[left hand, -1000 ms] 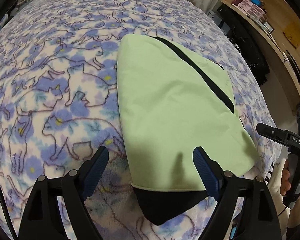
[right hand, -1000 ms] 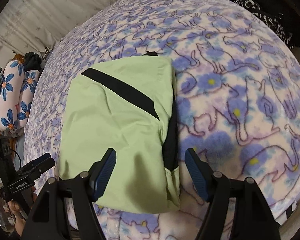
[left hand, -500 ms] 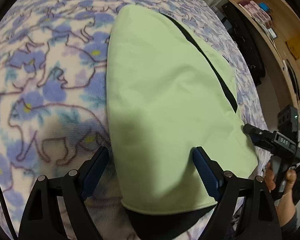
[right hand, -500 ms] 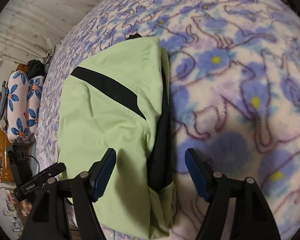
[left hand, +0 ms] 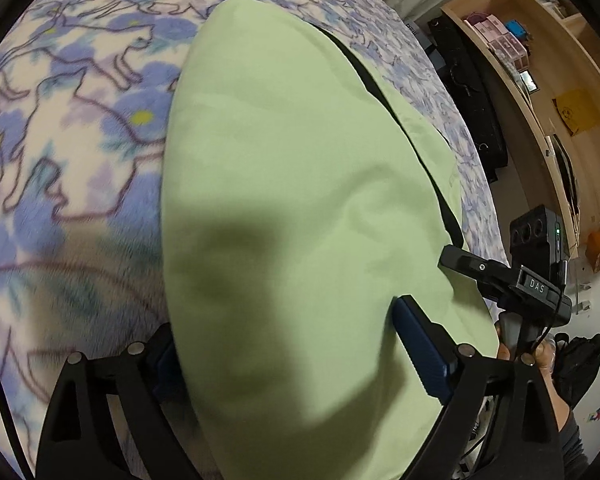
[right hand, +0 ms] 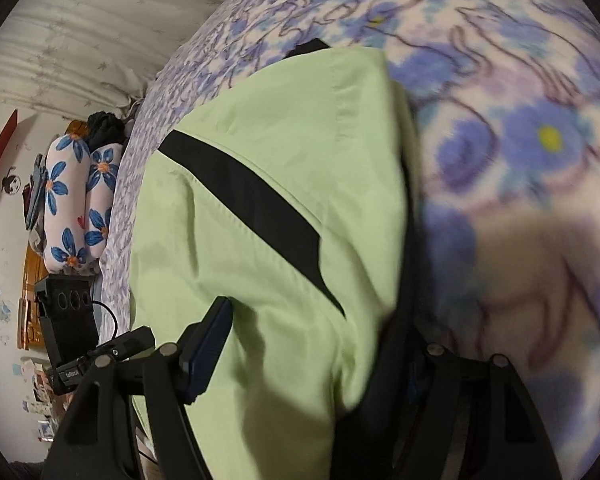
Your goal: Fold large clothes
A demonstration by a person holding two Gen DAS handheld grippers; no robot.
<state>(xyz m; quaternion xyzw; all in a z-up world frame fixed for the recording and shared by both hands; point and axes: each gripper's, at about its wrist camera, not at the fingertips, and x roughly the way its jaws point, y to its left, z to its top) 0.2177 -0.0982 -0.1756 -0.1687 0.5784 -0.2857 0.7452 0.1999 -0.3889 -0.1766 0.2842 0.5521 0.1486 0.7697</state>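
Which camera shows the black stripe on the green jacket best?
The right wrist view. There the black stripe runs in full across the green jacket, wide and unobstructed. In the left wrist view the stripe shows only as a thin dark line along the jacket's far edge, partly hidden by a fold.

Black forked frames on left gripper (left hand: 292,344) and right gripper (right hand: 312,356), each with dark-blue ribbed pads (left hand: 418,346), round silver pivot screws (left hand: 75,357), a boxy black three-lens module (left hand: 536,232) with green light, "DAS" label, thin black cable, grey sleeve (left hand: 572,436).
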